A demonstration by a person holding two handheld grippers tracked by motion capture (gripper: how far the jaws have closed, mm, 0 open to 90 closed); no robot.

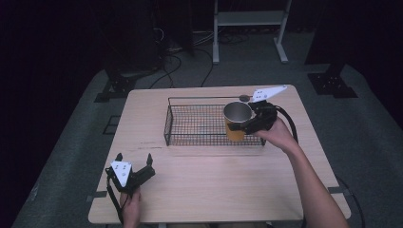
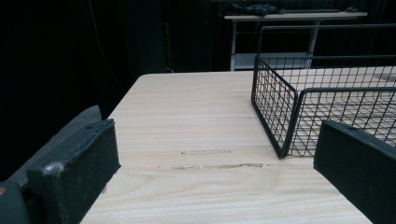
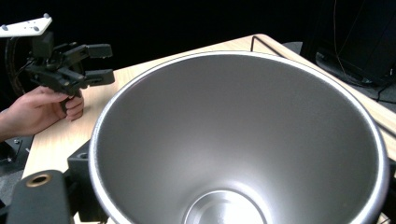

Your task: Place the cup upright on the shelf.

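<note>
A steel cup [image 1: 237, 118] with an orange outside stands upright at the right end of the black wire basket [image 1: 199, 140]. My right gripper [image 1: 243, 126] is shut on its side from the right. I cannot tell whether the cup rests on the basket's floor. In the right gripper view the cup's empty inside [image 3: 243, 140] looms close, with one black pad [image 3: 84, 186] against its rim. My left gripper [image 1: 134, 159] sits open on the table near the front left corner, holding nothing. Its jaws [image 2: 219, 163] point at the basket's near left corner [image 2: 275, 107].
The wooden table [image 1: 199, 185] has bare surface in front of the basket and to its left. A white metal stand [image 1: 249, 19] and cables [image 1: 180, 61] lie on the floor behind the table. Black stand bases [image 1: 114, 88] [image 1: 332, 83] flank its far corners.
</note>
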